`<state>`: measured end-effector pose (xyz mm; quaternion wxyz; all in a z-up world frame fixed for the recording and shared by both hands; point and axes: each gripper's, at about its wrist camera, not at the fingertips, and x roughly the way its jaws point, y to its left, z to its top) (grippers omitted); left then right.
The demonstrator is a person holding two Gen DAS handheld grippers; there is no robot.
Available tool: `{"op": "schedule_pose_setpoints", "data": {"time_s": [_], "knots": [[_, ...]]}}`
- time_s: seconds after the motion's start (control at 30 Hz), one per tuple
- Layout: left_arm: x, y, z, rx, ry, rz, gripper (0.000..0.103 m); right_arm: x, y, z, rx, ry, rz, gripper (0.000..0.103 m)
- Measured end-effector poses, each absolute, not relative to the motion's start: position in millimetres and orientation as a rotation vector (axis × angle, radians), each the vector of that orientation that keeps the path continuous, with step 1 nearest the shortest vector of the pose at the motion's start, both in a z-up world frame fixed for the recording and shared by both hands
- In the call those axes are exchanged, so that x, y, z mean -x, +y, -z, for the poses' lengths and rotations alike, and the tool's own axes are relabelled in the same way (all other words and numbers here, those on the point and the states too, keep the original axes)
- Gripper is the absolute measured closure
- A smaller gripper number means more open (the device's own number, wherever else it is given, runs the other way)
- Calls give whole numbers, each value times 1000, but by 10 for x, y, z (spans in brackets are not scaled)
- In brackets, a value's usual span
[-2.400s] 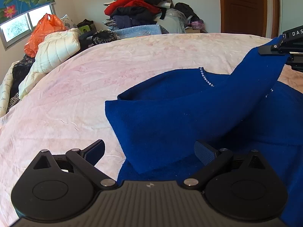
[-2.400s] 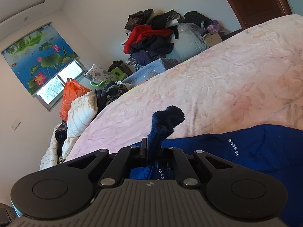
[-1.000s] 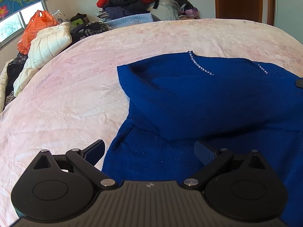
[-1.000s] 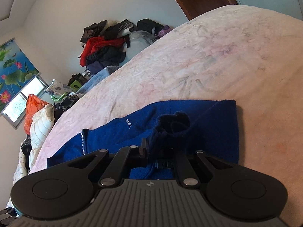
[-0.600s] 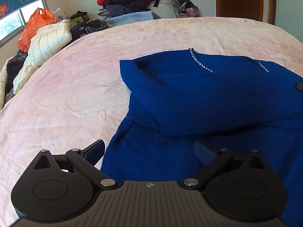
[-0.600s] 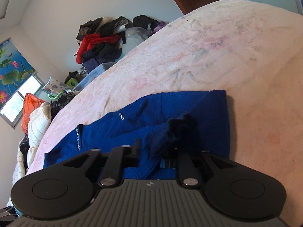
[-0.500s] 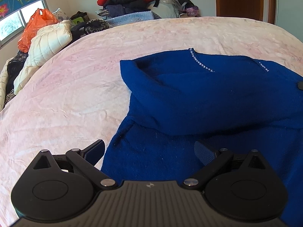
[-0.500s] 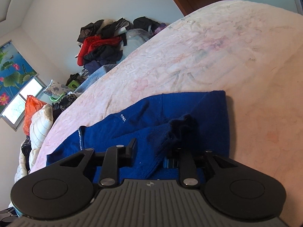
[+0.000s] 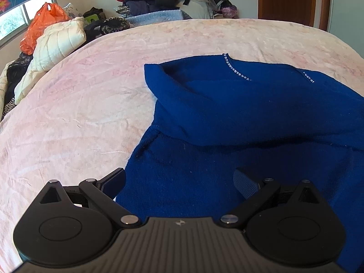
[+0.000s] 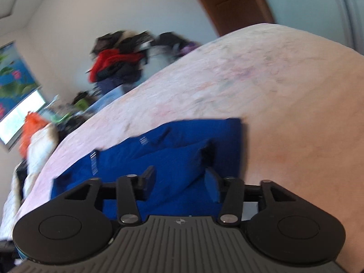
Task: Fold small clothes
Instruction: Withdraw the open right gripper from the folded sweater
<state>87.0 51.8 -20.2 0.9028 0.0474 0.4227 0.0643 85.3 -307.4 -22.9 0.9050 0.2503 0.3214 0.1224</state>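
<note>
Royal-blue sweater (image 9: 261,118) with silvery studded neckline, pale pink, perhaps floral, bedspread (image 9: 79,113), orange bag (image 9: 43,22)

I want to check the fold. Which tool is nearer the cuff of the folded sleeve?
Right. The right tool, jaws opening, sits just short of the cuff, which lies free ahead. The left tool hovers open over the sweater's lower body; the cuff is outside its view.

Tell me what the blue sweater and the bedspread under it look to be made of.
Blue sweater: looks like a soft, fuzzy knit, matte, with a thick rounded fold and small shiny studs along the neckline. Bedspread: seems a plush, velvety fabric, pale pink with a faint sheen on its creases. The exact fibres cannot be told.
</note>
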Motion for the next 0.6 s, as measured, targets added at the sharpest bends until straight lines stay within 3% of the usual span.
{"op": "schedule_pose_setpoints", "data": {"time_s": [0.4,0.6], "knots": [[-522,551,118,-89,870,-111,2,-134,-2363,115,-281,626,-574,26],[-426,680,143,-70,887,-141,2,36,-2195,156,-454,605,-672,23]]}}
